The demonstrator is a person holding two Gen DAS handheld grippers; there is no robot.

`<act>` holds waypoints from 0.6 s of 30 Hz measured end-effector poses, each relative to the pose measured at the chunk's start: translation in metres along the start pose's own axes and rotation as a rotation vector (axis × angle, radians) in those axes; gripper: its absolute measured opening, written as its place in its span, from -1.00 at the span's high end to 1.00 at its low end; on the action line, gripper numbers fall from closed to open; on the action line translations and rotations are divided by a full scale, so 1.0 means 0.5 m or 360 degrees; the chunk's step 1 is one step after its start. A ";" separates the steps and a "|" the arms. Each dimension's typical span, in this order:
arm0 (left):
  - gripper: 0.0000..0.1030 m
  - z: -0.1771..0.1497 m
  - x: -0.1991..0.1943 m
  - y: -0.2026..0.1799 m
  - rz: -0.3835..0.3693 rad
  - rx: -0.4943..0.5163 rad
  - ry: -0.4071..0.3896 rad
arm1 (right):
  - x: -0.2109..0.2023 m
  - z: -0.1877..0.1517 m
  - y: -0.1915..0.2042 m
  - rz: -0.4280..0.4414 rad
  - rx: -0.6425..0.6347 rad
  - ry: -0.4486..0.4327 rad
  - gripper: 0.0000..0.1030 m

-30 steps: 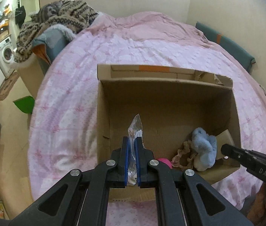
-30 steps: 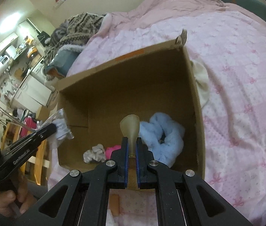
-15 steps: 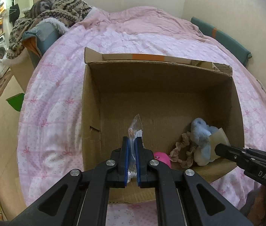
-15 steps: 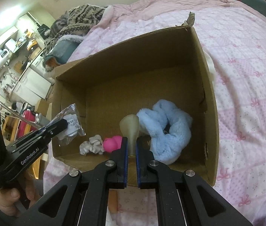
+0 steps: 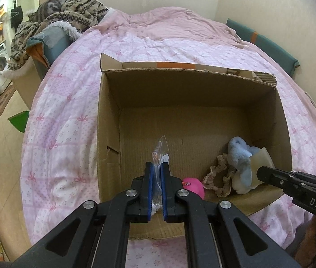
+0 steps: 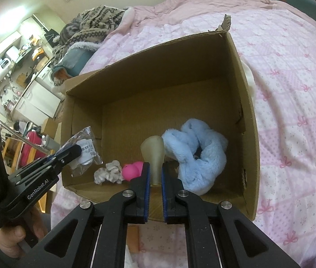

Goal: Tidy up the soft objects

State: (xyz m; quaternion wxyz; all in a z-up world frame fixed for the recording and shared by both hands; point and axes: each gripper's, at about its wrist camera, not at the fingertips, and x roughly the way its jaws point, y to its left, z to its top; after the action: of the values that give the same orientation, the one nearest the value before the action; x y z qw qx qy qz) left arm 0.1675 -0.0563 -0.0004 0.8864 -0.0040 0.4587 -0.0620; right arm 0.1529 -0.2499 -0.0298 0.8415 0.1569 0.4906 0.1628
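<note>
I have both grippers poised over the open cardboard box [image 5: 108, 120] that sits on the pink bed [image 5: 64, 111], each with something ready to go in. The left gripper [image 5: 157, 174] has its jaws clamped on a clear plastic packet [image 5: 160, 149], hanging above the near left part of the box floor. The right gripper [image 6: 155, 174] has its jaws pinched on a pale translucent soft piece [image 6: 154, 154], held just beside the fluffy blue scrunchie [image 6: 200, 154] that already lies in the box with a beige lace scrunchie [image 5: 219, 178] and a pink squishy toy [image 6: 132, 169]. To do this well, I would lower each load well below the rim before letting go, release the packet over bare cardboard, and place the pale piece in the gap, not on the fluff, where it could roll off.
</note>
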 end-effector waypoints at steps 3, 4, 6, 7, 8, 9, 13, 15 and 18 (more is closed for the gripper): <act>0.88 -0.001 -0.002 0.001 0.0003 0.0004 -0.0004 | 0.001 0.000 0.000 -0.0001 0.0002 0.0000 0.82; 0.88 -0.001 -0.001 0.000 0.0005 0.0005 -0.0005 | 0.002 -0.001 0.000 -0.0001 0.0002 0.0000 0.82; 0.88 -0.001 -0.002 0.000 0.0006 0.0007 -0.0008 | 0.002 -0.001 0.000 -0.0002 0.0001 -0.0003 0.81; 0.88 -0.001 -0.002 0.000 0.0006 0.0008 -0.0008 | 0.003 -0.001 -0.001 0.0000 0.0002 -0.0003 0.81; 0.88 -0.001 -0.002 -0.001 0.0010 0.0010 -0.0009 | 0.004 -0.001 -0.001 0.0002 0.0004 -0.0003 0.80; 0.88 0.000 -0.003 -0.001 0.0015 0.0011 -0.0011 | 0.004 -0.002 -0.002 0.0000 0.0005 -0.0005 0.80; 0.88 0.002 -0.005 -0.001 0.0019 0.0009 -0.0016 | 0.004 -0.001 -0.003 0.0010 0.0008 -0.0010 0.79; 0.88 0.002 -0.006 -0.002 0.0030 0.0011 -0.0020 | 0.002 0.000 -0.005 0.0018 0.0009 -0.0019 0.76; 0.87 0.002 -0.007 -0.003 0.0026 0.0009 -0.0018 | -0.001 0.001 -0.006 0.0035 0.0021 -0.0035 0.74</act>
State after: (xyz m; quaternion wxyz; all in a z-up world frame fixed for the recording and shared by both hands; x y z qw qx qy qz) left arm 0.1661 -0.0572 0.0030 0.8894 0.0020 0.4536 -0.0561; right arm 0.1533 -0.2528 -0.0304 0.8440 0.1696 0.4806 0.1669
